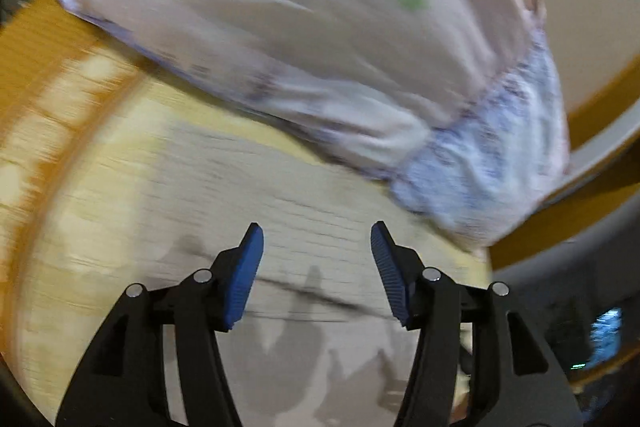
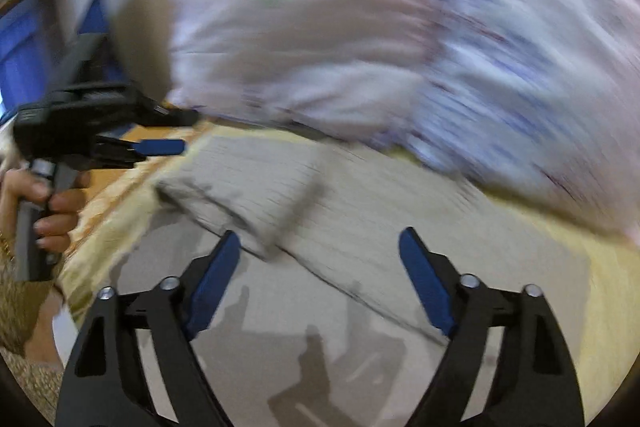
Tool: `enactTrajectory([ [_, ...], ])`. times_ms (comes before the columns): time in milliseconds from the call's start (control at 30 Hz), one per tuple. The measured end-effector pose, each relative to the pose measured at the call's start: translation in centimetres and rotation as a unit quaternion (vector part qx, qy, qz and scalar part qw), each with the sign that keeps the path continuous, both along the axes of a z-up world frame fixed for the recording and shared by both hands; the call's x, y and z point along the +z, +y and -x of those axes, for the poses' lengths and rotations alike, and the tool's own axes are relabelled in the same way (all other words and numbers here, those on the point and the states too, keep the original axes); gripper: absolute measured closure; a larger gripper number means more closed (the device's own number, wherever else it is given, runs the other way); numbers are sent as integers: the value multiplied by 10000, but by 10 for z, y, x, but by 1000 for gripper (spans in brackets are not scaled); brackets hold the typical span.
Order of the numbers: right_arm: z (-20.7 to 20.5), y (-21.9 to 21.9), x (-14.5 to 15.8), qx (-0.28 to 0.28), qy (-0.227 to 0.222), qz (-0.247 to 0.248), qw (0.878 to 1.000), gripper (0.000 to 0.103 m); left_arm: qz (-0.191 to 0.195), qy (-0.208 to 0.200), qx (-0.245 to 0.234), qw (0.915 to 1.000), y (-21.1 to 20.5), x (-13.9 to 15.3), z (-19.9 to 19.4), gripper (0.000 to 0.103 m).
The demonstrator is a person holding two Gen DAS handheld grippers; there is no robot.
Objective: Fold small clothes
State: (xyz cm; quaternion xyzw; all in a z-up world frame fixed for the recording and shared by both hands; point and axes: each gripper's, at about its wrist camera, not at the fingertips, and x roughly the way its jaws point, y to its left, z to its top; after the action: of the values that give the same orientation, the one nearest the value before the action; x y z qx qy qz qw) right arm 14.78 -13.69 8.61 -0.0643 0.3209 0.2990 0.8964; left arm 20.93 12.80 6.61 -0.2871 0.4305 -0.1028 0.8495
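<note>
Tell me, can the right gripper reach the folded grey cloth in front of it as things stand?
Probably yes. The right gripper is open and empty, and the grey cloth lies just ahead with nothing between them.

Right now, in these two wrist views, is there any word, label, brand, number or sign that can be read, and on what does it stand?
None can be read.
Pale pillow with blue-patterned end: pattern and green spot, motion-blurred, no letters made out.
Folded grey ribbed cloth: no print visible.
Bright blue patch at lower right edge: too blurred to tell.
</note>
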Motion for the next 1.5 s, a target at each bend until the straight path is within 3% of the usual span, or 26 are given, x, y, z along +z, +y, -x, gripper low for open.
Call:
enactTrajectory([
  [100,-8,46,-7,479,-120,396,9980,36,-70,228,-34,9997,16,-10,0,53],
  [167,-12,74,-21,695,-205,914,9932,42,-86,303,-84,9995,24,-18,3,53],
  [367,-19,105,-50,748,-453,1844,9790,49,-169,456,-320,9983,23,-30,2,53],
  [533,-29,108,-58,482,-547,2087,9753,78,-159,566,-403,9975,21,-40,0,53],
  [567,-31,107,-58,437,-529,2049,9764,89,-133,591,-409,9973,21,-42,0,53],
  [733,-38,64,-44,-460,-255,1169,9918,95,-101,686,-408,9968,18,-49,-2,53],
  [800,-43,17,-36,-1261,166,363,9912,96,-114,692,-449,9965,14,-50,-2,53],
  [833,-43,0,-36,-1535,369,79,9874,96,-132,695,-475,9964,12,-50,-3,53],
  [900,-48,-49,-48,-2173,1097,-649,9677,96,-138,702,-548,9959,7,-52,-3,53],
  [1033,-46,-84,-69,-2293,1781,-1074,9509,95,-200,730,-614,9952,0,-57,-5,51],
  [1100,-44,-95,-71,-2260,1926,-1351,9453,94,-175,738,-606,9953,-1,-58,-5,50],
  [1233,-49,-124,-70,-2313,2120,-2094,9261,49,-153,725,-604,9954,-1,-59,-4,49],
  [1400,-55,-165,-70,-2988,2202,-2456,8955,48,-90,715,-618,9955,2,-57,-3,49],
  [1500,-60,-186,-69,-3314,2153,-2530,8831,49,-73,678,-648,9956,4,-54,-2,47],
])
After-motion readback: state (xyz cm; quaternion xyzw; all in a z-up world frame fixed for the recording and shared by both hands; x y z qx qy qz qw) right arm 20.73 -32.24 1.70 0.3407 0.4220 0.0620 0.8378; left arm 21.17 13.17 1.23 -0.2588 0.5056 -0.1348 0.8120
